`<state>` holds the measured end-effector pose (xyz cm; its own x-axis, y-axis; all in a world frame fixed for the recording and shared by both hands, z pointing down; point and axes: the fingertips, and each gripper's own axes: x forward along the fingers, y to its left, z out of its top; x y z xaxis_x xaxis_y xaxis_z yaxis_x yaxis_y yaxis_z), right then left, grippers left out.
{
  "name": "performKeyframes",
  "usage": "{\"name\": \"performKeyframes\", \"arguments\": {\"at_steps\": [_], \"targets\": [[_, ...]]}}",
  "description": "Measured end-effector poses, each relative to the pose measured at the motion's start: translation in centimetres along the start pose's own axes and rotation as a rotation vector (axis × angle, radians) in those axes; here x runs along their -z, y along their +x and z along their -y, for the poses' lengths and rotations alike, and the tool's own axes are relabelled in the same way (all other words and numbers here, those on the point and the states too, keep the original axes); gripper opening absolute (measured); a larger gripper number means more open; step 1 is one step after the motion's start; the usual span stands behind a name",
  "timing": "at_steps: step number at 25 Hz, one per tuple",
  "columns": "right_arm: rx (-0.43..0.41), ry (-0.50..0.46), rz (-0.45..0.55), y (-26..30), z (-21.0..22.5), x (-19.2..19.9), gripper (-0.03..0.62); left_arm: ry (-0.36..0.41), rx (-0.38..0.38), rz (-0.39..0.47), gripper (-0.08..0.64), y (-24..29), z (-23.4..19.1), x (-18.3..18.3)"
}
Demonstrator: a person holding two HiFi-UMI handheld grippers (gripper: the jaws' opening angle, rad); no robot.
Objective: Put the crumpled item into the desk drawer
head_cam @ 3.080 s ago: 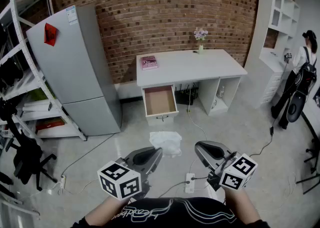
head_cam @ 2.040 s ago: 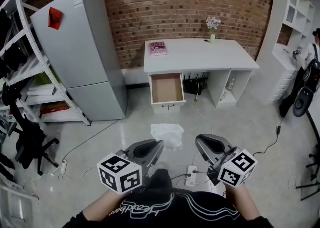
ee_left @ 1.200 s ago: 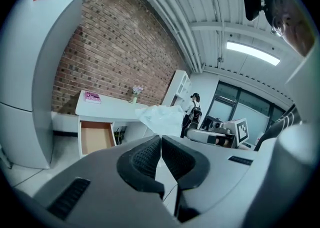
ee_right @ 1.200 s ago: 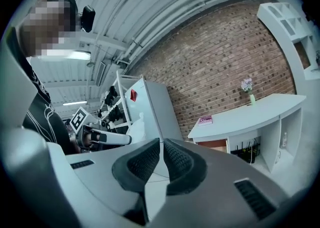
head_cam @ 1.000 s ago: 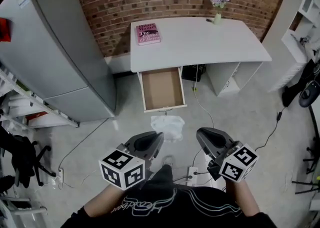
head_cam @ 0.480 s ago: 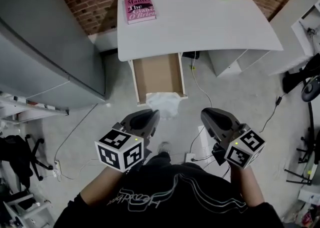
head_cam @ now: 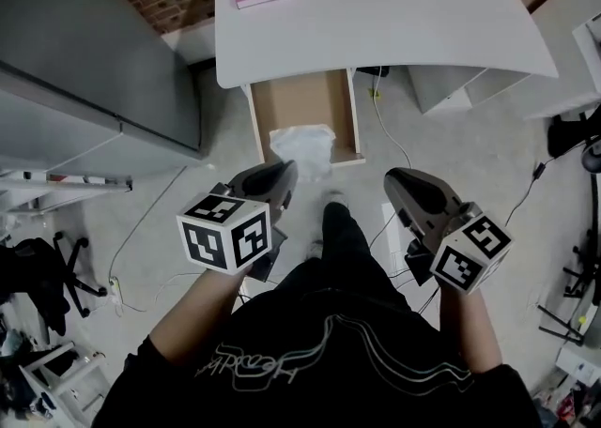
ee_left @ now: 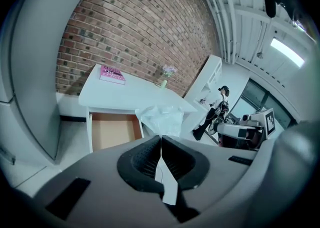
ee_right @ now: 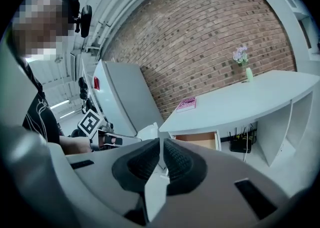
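Bringing crumpled item (head_cam: pixel 300 147) nearer drawer (head_cam: pixel 301 103)

The drawer (head_cam: pixel 299 105) stands out from under the desk (head_cam: pixel 394 13), its brown bottom open from above at the front and middle, while the desk top roofs its rear. The crumpled item (head_cam: pixel 302 146), pinched in the left gripper (head_cam: pixel 285 171), hangs over the drawer's front wall and covers part of that opening. The fridge (head_cam: pixel 84 51) walls the left side, a strip of floor (head_cam: pixel 225 126) runs between it and the drawer, and a cable (head_cam: pixel 385 130) trails on the right.
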<state>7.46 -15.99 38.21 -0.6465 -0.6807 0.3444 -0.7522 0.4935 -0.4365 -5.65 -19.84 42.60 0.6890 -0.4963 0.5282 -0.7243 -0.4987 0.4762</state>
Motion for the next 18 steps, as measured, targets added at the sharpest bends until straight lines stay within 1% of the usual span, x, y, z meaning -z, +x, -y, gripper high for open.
{"name": "performKeyframes", "arguments": {"at_steps": [6, 9, 13, 18], "targets": [[-0.021, 0.029, -0.036, 2.8, 3.5, -0.3, 0.052, -0.007, -0.054, -0.045, 0.025, 3.8, -3.0, -0.1], [-0.027, 0.044, -0.068, 4.4, 5.9, -0.4, 0.051, -0.012, -0.082, -0.081, 0.026, 6.6, -4.9, 0.0], [-0.030, 0.054, -0.121, 6.6, 9.2, -0.6, 0.051, -0.037, -0.099, -0.124, 0.025, 10.7, -7.2, 0.1], [-0.028, 0.076, -0.182, 8.9, 13.3, 0.2, 0.051, -0.060, -0.131, -0.179, 0.026, 15.7, -10.3, 1.0]]}}
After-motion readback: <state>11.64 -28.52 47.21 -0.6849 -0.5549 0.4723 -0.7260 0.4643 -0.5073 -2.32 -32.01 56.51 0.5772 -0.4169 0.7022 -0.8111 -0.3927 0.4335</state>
